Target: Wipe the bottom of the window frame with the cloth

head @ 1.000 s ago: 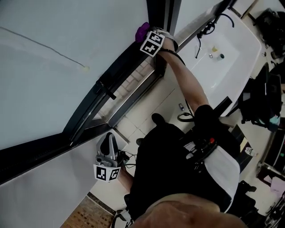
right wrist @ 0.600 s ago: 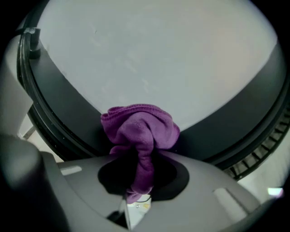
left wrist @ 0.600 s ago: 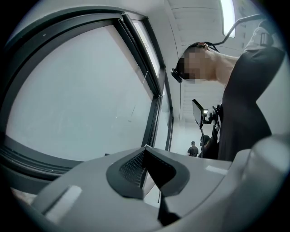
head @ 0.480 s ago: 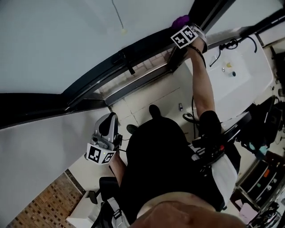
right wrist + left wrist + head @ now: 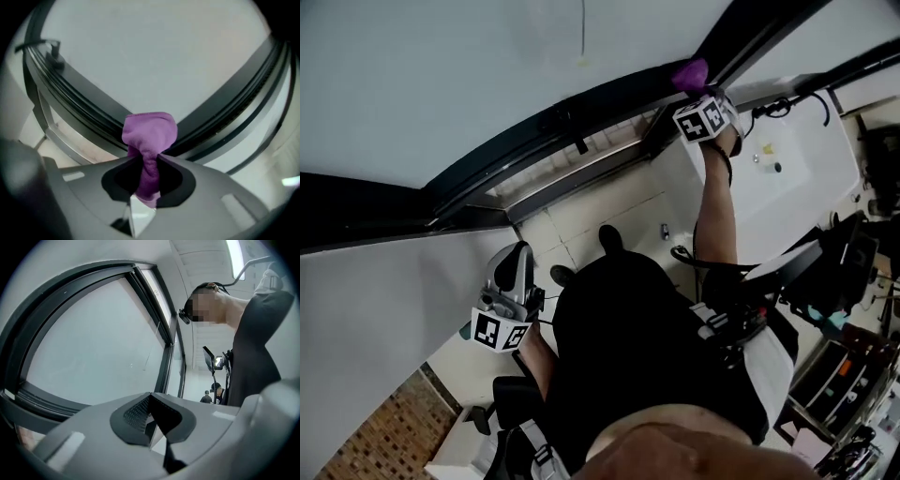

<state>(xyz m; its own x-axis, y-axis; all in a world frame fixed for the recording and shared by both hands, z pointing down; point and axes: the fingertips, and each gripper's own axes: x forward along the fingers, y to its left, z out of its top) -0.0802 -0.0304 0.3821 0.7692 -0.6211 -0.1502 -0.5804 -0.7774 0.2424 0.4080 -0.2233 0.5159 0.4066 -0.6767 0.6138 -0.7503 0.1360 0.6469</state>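
A purple cloth is pressed on the dark bottom rail of the window frame, right where an upright bar meets it. My right gripper is shut on the cloth, arm stretched out. In the right gripper view the cloth bunches out past the jaws against the frame's dark tracks. My left gripper hangs low beside the person's hip, away from the frame. In the left gripper view that gripper is shut with nothing in it, and the window frame lies beyond.
A window handle sticks out of the rail left of the cloth. A white sink with a faucet sits to the right. Pale wall tiles run below the window. Dark equipment crowds the right side.
The head view has swung, so the window frame now lies flatter. My right gripper still holds the cloth on the rail by the upright bar. The left gripper stays low.
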